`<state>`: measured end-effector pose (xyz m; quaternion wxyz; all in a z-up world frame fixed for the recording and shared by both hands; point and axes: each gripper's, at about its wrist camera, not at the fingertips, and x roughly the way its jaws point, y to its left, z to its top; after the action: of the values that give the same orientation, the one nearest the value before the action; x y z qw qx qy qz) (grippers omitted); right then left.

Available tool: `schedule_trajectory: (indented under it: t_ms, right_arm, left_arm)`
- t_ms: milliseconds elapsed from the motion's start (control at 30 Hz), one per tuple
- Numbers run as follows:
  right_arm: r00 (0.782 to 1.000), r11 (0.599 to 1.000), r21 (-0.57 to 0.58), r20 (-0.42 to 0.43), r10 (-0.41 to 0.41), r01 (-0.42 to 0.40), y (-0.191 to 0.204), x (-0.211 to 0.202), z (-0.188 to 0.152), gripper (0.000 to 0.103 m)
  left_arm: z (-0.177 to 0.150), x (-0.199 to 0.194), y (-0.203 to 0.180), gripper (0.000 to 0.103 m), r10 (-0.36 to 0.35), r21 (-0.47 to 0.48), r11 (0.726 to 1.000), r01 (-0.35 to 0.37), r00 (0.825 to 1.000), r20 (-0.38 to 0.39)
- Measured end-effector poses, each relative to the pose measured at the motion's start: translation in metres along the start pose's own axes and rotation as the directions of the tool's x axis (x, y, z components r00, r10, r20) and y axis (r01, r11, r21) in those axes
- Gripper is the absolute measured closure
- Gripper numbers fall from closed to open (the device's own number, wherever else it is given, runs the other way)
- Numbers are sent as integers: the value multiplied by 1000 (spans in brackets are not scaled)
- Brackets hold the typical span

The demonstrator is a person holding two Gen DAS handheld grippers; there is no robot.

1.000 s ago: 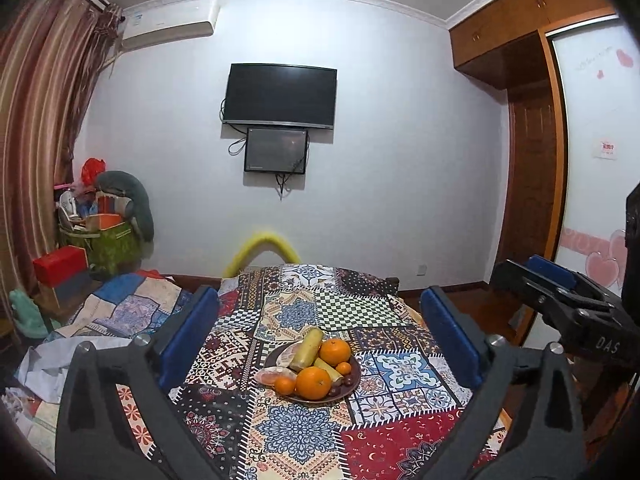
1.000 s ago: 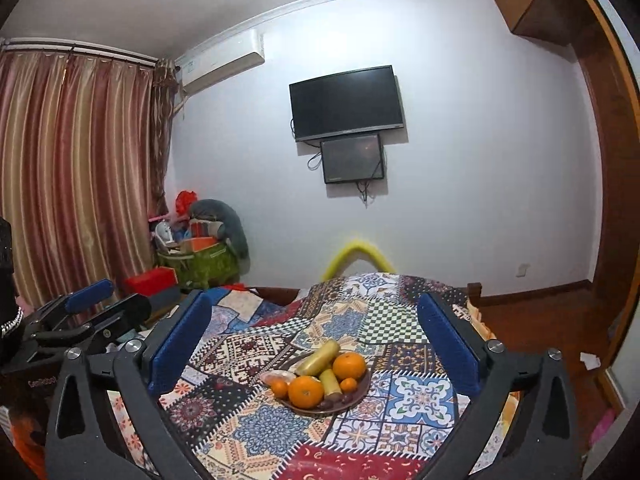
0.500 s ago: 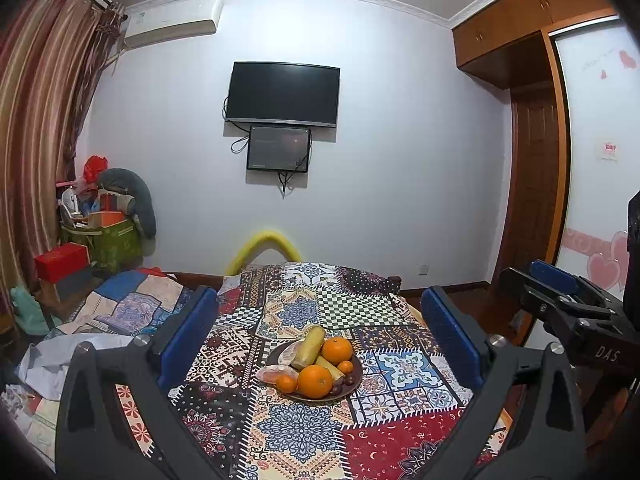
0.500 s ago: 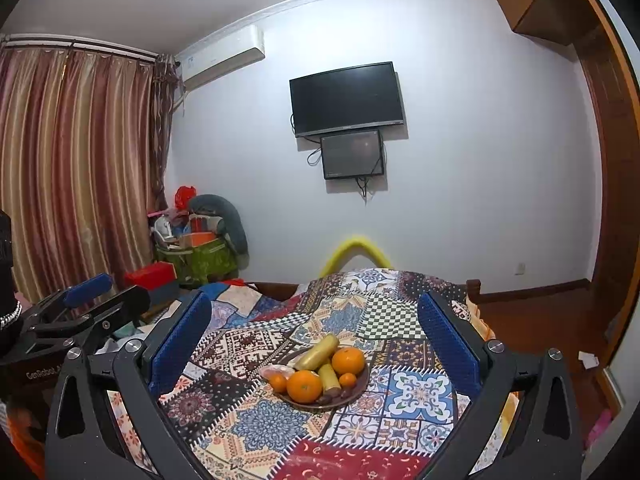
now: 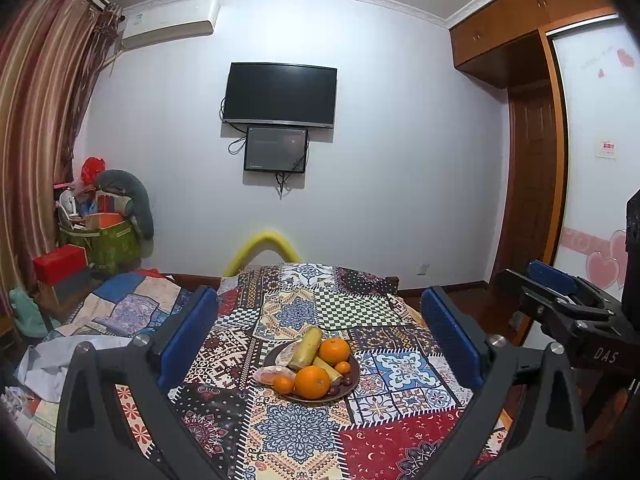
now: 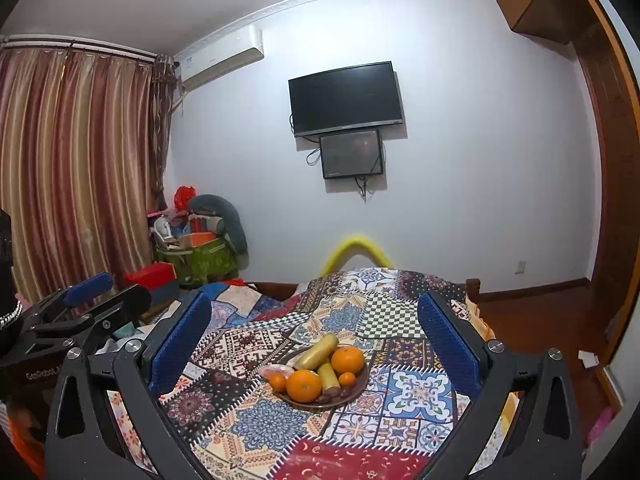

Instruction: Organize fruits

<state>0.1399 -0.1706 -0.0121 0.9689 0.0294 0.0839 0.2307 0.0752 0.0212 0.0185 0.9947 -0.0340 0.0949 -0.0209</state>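
A brown plate [image 5: 352,384] of fruit sits on a patchwork tablecloth [image 5: 296,432]. It holds two large oranges [image 5: 312,382], small oranges, yellow-green bananas [image 5: 308,346] and dark grapes. The plate also shows in the right wrist view [image 6: 360,384], with an orange [image 6: 304,386] at its front. My left gripper [image 5: 318,328] is open and empty, well short of the plate. My right gripper [image 6: 314,326] is open and empty, also short of it. The right gripper shows at the right edge of the left wrist view [image 5: 560,308]; the left gripper shows at the left edge of the right wrist view [image 6: 80,312].
A bed with a quilt [image 5: 120,304] lies left of the table. A yellow foam arch [image 5: 264,246] stands behind the table. A green bag of clutter [image 5: 108,240] and red boxes [image 5: 58,262] sit by the curtain. A wardrobe [image 5: 532,160] stands at the right.
Both views have shifted slightly; the plate sits a little lower and nearer in the right wrist view. Both grippers stay open and empty.
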Motion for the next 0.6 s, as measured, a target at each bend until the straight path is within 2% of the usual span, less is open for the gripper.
schedule_trajectory:
  t_ms: [600]
  right_arm:
    - [1000,1000,-2,4,-1,1,0,-3,2,0]
  left_arm:
    - [3,0,-5,0,-14,15,1000,14,1000,5]
